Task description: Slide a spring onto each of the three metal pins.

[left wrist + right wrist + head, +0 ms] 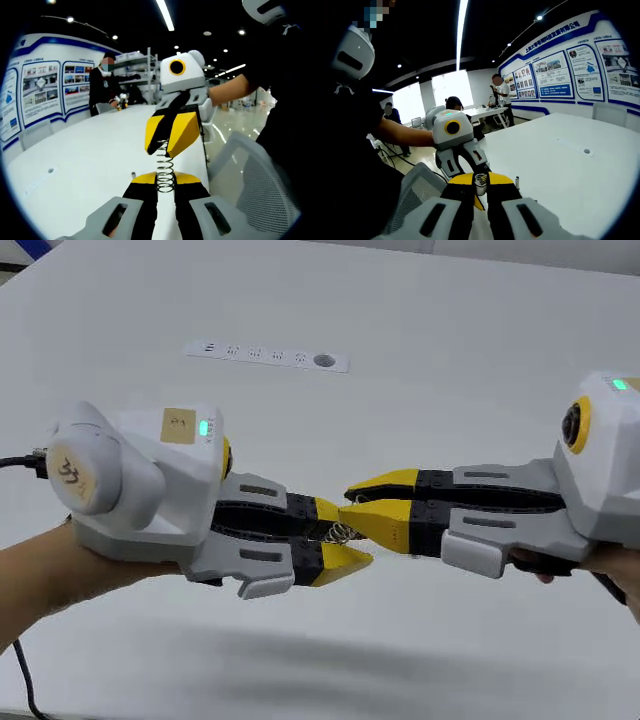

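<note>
Spring [165,165] sits mid-air above the counter [420,360], one end clenched in your left tongs [165,179], the other in your right tongs [480,179]; it looks light and easily bent, so pinch end coils gently, never its middle.

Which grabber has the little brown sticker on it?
The left gripper: a tan sticker sits on its top. The right gripper shows none.

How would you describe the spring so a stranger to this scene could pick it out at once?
Above the white table, the left gripper and right gripper meet tip to tip. The spring runs between their yellow tips. It is the only thin coil of silvery wire, unlike the solid yellow and black jaws.
</note>
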`<state>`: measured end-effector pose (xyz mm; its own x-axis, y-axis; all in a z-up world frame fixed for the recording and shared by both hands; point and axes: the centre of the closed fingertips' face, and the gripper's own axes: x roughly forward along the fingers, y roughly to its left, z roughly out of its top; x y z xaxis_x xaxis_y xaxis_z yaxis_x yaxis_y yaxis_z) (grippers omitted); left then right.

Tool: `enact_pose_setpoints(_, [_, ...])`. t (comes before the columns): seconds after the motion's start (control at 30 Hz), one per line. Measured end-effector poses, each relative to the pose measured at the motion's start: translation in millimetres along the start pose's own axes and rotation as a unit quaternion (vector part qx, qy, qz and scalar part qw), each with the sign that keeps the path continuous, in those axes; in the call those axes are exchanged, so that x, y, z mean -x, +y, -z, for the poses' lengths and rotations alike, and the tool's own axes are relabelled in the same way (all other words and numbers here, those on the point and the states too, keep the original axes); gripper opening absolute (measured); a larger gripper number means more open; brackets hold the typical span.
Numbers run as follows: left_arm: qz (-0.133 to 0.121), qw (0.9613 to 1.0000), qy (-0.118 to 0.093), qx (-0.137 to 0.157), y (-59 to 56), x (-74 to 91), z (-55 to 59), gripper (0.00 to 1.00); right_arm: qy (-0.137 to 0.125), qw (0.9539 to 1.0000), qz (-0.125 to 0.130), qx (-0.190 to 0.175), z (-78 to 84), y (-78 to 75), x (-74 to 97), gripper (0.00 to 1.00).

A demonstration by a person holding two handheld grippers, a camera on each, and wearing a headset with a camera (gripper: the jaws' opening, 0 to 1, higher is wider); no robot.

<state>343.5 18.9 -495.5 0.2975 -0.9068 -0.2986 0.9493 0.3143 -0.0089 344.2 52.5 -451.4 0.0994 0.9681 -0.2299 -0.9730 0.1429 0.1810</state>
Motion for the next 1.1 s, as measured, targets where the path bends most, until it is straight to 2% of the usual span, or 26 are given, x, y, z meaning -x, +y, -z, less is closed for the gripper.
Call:
enact_pose_setpoints(0.03, [-0.001, 1.0, -0.002, 0.005, -0.4, 0.2, -1.2, 0.12, -0.002, 1.0, 0.002, 0.001, -1.3, -1.0, 1.7, 0.09])
enact_pose_setpoints(0.1, [-0.013, 0.9998, 0.012, -0.006, 3.0, 2.7, 2.9, 0.14, -0.017, 0.9998, 0.01, 0.0, -9.9, -6.9, 7.3, 0.09])
enact_pose_setpoints(0.17, [-0.018, 0.9996, 0.021, -0.003, 4.6, 5.2, 8.5, 0.22, -0.028, 0.9994, 0.021, 0.003, -17.3, -15.5, 13.4, 0.09])
enact_pose_setpoints(0.23, [-0.028, 0.9991, 0.032, -0.006, 8.9, 8.3, 13.7, 0.27, -0.028, 0.999, 0.034, 0.009, -20.6, -25.4, 19.0, 0.09])
enact_pose_setpoints(0.3, [-0.037, 0.9988, 0.032, -0.005, 12.9, 11.8, 14.4, 0.3, -0.013, 0.9982, 0.056, 0.021, -18.3, -38.0, 24.8, 0.09])
enact_pose_setpoints(0.33, [-0.044, 0.9986, 0.029, -0.005, 15.3, 15.3, 13.1, 0.31, 0.003, 0.9968, 0.076, 0.027, -14.6, -49.5, 29.9, 0.09])
enact_pose_setpoints(0.4, [-0.054, 0.9983, 0.021, -0.001, 19.0, 22.0, 9.8, 0.33, 0.019, 0.9944, 0.102, 0.021, -9.1, -66.9, 38.0, 0.09])
enact_pose_setpoints(0.5, [-0.064, 0.9977, 0.021, 0.004, 24.1, 29.3, 9.5, 0.33, 0.036, 0.9919, 0.119, 0.024, -1.3, -82.4, 44.5, 0.09])
enact_pose_setpoints(0.63, [-0.076, 0.9968, 0.024, 0.007, 30.2, 41.0, 11.3, 0.32, 0.082, 0.9835, 0.156, 0.04, 22.5, -106.0, 51.3, 0.09])
enact_pose_setpoints(0.77, [-0.086, 0.996, 0.02, 0.01, 31.9, 52.3, 11.9, 0.35, 0.101, 0.9814, 0.159, 0.038, 38.6, -113.9, 51.1, 0.09])
enact_pose_setpoints(0.8, [-0.09, 0.9957, 0.019, 0.013, 33.2, 55.7, 13.4, 0.37, 0.12, 0.9781, 0.162, 0.053, 45.4, -117.1, 52.6, 0.09])
enact_pose_setpoints(0.87, [-0.097, 0.9949, 0.02, 0.016, 35.9, 60.6, 16.3, 0.42, 0.121, 0.9783, 0.16, 0.051, 48.9, -118.1, 50.6, 0.09])
enact_pose_setpoints(1.0, [-0.125, 0.9916, 0.021, 0.022, 45.8, 72.3, 24.4, 0.54, 0.139, 0.9753, 0.162, 0.058, 59.2, -124.8, 48.7, 0.09])
enact_pose_setpoints(1.03, [-0.131, 0.9909, 0.018, 0.023, 48.1, 74.1, 23.9, 0.57, 0.141, 0.9751, 0.162, 0.056, 61.1, -126.4, 48.1, 0.09])
enact_pose_setpoints(1.07, [-0.141, 0.9895, 0.009, 0.027, 51.5, 77.2, 21.3, 0.59, 0.14, 0.9754, 0.164, 0.046, 66.2, -135.5, 46.5, 0.09])
enact_pose_setpoints(1.1, [-0.148, 0.9885, -0.002, 0.032, 53.5, 78.9, 18.3, 0.62, 0.138, 0.9758, 0.164, 0.041, 67.6, -138.1, 45.6, 0.09])
